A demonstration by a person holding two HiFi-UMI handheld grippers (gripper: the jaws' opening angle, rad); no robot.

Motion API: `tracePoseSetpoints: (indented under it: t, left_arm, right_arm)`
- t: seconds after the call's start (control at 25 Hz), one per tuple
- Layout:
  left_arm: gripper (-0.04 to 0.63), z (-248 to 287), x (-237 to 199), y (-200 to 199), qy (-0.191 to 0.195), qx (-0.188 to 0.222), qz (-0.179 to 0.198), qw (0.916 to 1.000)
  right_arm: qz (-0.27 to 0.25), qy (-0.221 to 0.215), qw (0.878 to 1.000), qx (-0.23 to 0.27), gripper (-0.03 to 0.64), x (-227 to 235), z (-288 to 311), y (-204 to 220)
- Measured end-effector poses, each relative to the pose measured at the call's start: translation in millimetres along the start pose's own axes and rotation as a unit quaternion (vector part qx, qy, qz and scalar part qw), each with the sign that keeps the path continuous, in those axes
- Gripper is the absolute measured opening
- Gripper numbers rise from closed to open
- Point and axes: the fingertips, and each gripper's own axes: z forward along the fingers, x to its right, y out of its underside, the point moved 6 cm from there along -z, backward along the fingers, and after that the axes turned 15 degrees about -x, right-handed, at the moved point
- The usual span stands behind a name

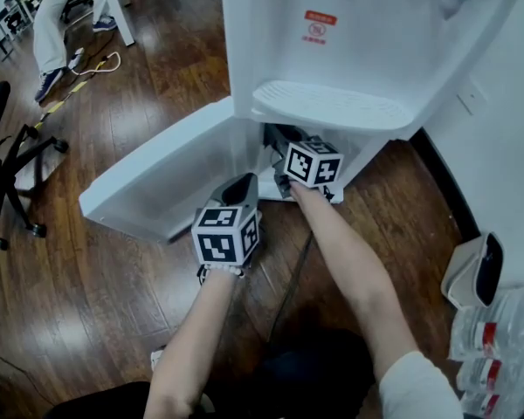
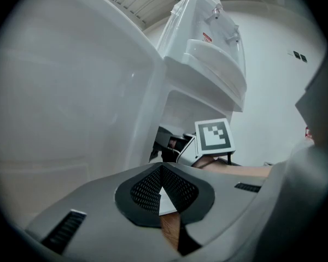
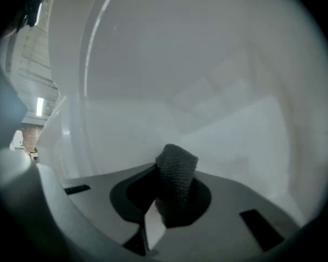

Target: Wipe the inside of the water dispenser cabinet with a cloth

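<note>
The white water dispenser (image 1: 358, 33) stands on the wood floor with its lower cabinet door (image 1: 157, 182) swung open to the left. My right gripper (image 3: 167, 192) is shut on a folded dark grey cloth (image 3: 177, 165), and both are inside the cabinet, close to its white inner wall (image 3: 208, 91). In the head view its marker cube (image 1: 313, 162) sits at the cabinet mouth, and the jaws are hidden under the drip tray (image 1: 332, 107). My left gripper (image 1: 241, 186) hovers by the door's hinge edge. It is shut (image 2: 161, 171) with nothing in it.
A black office chair (image 1: 9, 164) stands at the left. A person sits at a table at the back left (image 1: 57, 16). A dark cable (image 1: 288, 278) runs along the floor under my arms. Packets (image 1: 498, 339) and a white container (image 1: 476, 273) lie by the right wall.
</note>
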Motion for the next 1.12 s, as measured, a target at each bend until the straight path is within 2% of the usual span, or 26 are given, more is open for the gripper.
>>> tracePoseSetpoints:
  t: [0.08,0.24,0.36,0.52,0.68,0.84,1.0,1.12]
  left_arm:
    - [-0.005,-0.7,2.6,0.3,0.001,0.001,0.001,1.0]
    - [-0.005,-3.0,7.0,-1.0,0.004,0.004,0.004,1.0]
    - [-0.005,-2.9,7.0,0.4,0.003,0.003,0.003,1.0]
    - [-0.005,-0.7,4.9,4.0,0.001,-0.002,0.001,1.0]
    - [-0.005,0.6,2.4,7.5,0.001,-0.004,-0.002,1.0]
    - [-0.005,2.3,-2.0,13.1,0.0,-0.008,-0.01,0.9999]
    - [-0.003,4.7,-5.7,18.8,0.0,-0.01,-0.02,0.9997]
    - [-0.005,7.6,-5.4,23.3,0.001,-0.013,-0.026,0.9996]
  right_arm:
    - [-0.016,-0.022,0.999,0.023,0.024,-17.0,-8.5,-18.1]
    - [-0.004,-0.08,0.993,0.085,0.025,-39.7,-31.1,-43.0]
    - [0.001,-0.091,0.992,0.09,0.025,-39.8,-31.7,-37.9]
    - [0.021,-0.037,0.999,0.026,0.026,-14.6,-10.3,1.5]
    - [0.065,0.012,0.998,-0.015,0.026,13.5,2.0,42.5]
    - [0.069,0.021,0.993,-0.095,0.026,16.9,15.9,82.1]
    - [0.062,0.054,0.98,-0.183,0.025,13.0,26.2,113.6]
    - [0.066,0.042,0.979,-0.186,0.023,8.7,21.6,119.6]
